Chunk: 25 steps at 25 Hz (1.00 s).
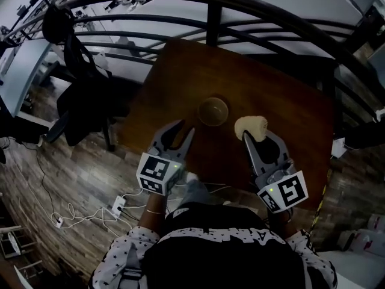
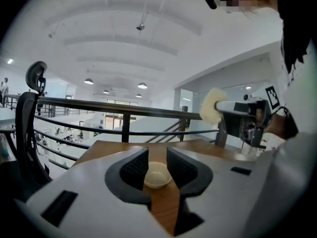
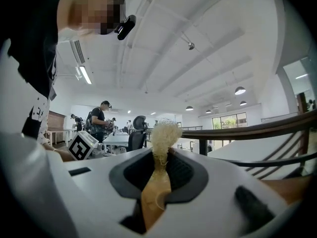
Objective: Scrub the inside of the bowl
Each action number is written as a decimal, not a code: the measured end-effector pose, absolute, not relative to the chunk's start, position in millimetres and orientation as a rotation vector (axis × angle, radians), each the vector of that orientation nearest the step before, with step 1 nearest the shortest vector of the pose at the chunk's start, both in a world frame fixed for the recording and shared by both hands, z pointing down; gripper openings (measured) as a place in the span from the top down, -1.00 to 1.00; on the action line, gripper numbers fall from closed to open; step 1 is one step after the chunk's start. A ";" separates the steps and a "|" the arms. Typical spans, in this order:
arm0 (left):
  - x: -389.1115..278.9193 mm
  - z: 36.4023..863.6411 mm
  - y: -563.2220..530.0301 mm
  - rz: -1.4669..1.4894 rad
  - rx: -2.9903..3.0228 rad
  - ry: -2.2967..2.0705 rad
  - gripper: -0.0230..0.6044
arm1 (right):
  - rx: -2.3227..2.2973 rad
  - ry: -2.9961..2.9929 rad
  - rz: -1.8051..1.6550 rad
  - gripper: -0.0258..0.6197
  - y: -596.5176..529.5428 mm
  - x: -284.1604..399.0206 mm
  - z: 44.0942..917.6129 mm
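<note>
The small pale bowl (image 1: pixel 213 111) stands upright and alone on the brown wooden counter (image 1: pixel 289 95), near its middle and a little toward the person. In the left gripper view the bowl (image 2: pixel 157 175) shows in the gap between the two dark ribbed fingers, but it sits farther out on the counter and neither pad touches it. The left gripper (image 1: pixel 185 127) stands with its fingers wide apart and nothing in them, tilted slightly down and aimed at the bowl's near left side, its tips just short of the rim. The left wrist (image 1: pixel 154 205) reaches forward from close to the body. To the right of the bowl, the right gripper (image 1: pixel 255 136) lies about level with its fingers closed on a tan, fibrous scrubber (image 1: pixel 251 127). The scrubber's frayed pale head sticks out past the fingertips, near the bowl but apart from it. From the left gripper view the right gripper (image 2: pixel 233 108) is held up above the counter, with the right hand (image 2: pixel 279 126) gripping it from behind. Beyond the counter's far edge runs a dark metal railing (image 1: pixel 210 17). A black office chair (image 1: pixel 81 77) stands on the wooden floor (image 1: pixel 60 173) to the left, where white cables (image 1: pixel 78 212) lie.
</note>
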State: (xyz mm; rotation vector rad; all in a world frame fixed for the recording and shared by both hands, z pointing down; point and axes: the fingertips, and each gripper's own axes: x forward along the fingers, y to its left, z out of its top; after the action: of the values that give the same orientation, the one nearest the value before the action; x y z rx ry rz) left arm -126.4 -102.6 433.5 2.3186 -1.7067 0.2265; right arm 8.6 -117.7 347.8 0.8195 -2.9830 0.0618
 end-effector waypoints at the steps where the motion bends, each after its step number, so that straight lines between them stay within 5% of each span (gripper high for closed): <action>1: -129.8 440.0 -107.2 0.247 2.320 -1.694 0.59 | 0.833 -2.969 0.058 0.73 -119.9 5.2 349.5; 25: -143.1 552.9 -196.2 0.489 2.306 -1.296 0.53 | 1.174 -2.799 0.057 0.73 -154.7 -13.3 358.5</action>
State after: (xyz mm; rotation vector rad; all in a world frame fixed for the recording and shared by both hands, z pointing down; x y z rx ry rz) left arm -143.1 -196.2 552.9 2.3060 -1.2962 0.4886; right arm -13.3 -154.7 358.5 1.1736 -2.7990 0.0568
